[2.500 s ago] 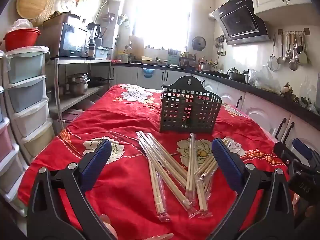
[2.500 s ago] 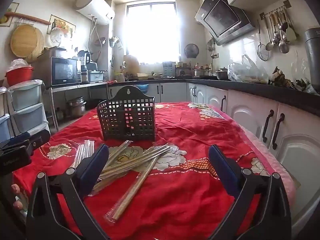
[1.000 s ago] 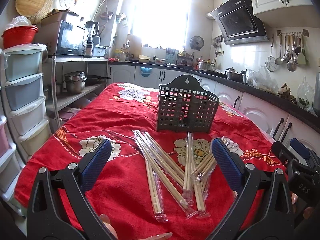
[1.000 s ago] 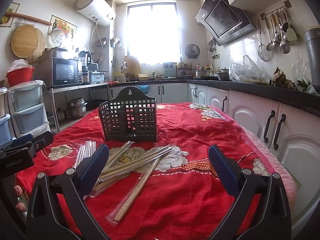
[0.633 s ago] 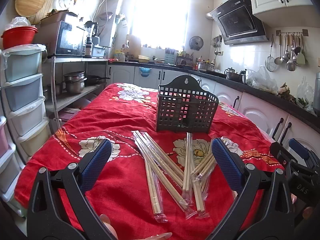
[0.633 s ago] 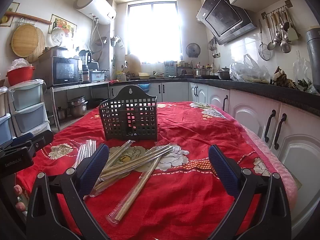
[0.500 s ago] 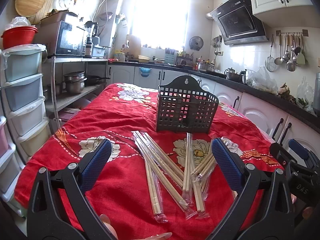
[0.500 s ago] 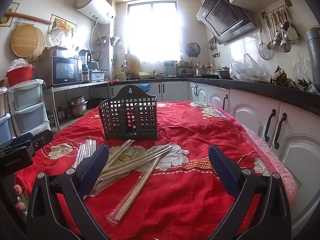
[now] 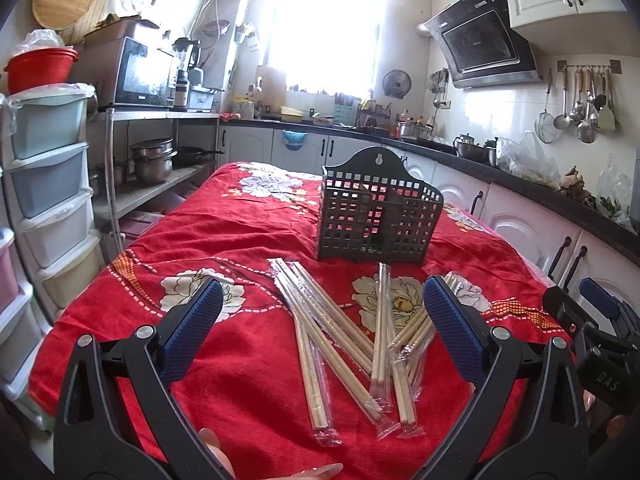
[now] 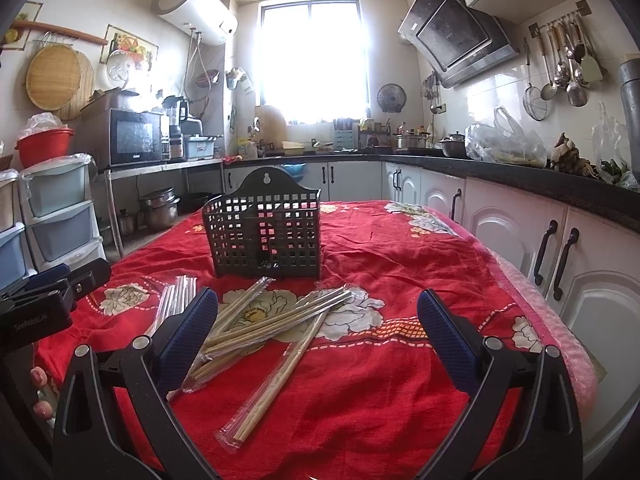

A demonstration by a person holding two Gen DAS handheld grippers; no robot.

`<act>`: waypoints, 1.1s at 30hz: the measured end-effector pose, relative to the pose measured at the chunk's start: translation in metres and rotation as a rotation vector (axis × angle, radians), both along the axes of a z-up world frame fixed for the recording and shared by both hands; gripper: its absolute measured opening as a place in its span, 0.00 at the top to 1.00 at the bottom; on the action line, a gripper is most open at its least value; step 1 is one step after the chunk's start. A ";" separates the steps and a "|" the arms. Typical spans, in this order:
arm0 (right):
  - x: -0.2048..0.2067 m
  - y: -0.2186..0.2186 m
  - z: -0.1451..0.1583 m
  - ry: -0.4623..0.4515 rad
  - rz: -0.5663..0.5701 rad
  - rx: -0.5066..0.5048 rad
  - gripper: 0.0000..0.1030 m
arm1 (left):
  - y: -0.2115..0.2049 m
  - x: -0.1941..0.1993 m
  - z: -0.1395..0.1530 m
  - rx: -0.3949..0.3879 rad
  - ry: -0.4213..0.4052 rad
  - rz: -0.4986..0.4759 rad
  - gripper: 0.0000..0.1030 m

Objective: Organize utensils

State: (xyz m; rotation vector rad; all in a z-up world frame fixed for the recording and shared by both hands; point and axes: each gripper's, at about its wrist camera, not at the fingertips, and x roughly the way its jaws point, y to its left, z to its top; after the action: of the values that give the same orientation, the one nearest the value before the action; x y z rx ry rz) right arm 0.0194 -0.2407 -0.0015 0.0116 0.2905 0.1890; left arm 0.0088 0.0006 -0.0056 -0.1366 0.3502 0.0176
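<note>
Several pairs of wooden chopsticks in clear wrappers [image 9: 344,340] [image 10: 276,324] lie scattered on the red flowered tablecloth [image 9: 248,240] [image 10: 400,264]. Behind them stands a dark perforated utensil holder [image 9: 378,216] [image 10: 266,232], upright and with nothing visible inside. My left gripper [image 9: 320,320] hovers open above the near end of the chopsticks, holding nothing. My right gripper [image 10: 316,324] is also open and holds nothing, over the right part of the pile. Each gripper shows at the edge of the other's view: the right gripper [image 9: 592,332] and the left gripper [image 10: 52,292].
Stacked plastic drawers [image 9: 44,184] and a metal shelf with pots [image 9: 154,160] stand left of the table. White cabinets under a black counter [image 10: 520,224] run close along the right side. The cloth's right half [image 10: 424,288] has nothing lying on it.
Both grippers have stayed open and nearly still; the views only drift slightly. The chopsticks and the holder have not moved.
</note>
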 end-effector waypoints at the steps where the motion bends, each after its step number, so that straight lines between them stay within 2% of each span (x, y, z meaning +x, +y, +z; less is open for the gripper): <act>1: 0.001 0.001 0.000 0.004 0.005 -0.003 0.06 | 0.002 0.001 0.000 -0.002 0.002 0.004 0.10; 20: 0.037 0.034 0.014 0.067 0.133 -0.075 0.06 | 0.057 0.017 -0.005 -0.083 0.090 0.119 0.10; 25: 0.049 0.042 0.016 0.098 0.171 -0.071 0.06 | 0.067 0.024 -0.002 -0.093 0.109 0.125 0.10; 29: 0.061 0.047 0.017 0.133 0.197 -0.065 0.06 | 0.076 0.034 0.001 -0.132 0.124 0.110 0.10; 33: 0.074 0.051 0.019 0.163 0.212 -0.064 0.06 | 0.080 0.049 0.005 -0.128 0.152 0.096 0.10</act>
State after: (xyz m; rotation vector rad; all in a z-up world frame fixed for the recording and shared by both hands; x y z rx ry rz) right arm 0.0932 -0.1896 0.0172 -0.0673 0.4605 0.3902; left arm 0.0573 0.0803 -0.0005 -0.2797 0.4967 0.1014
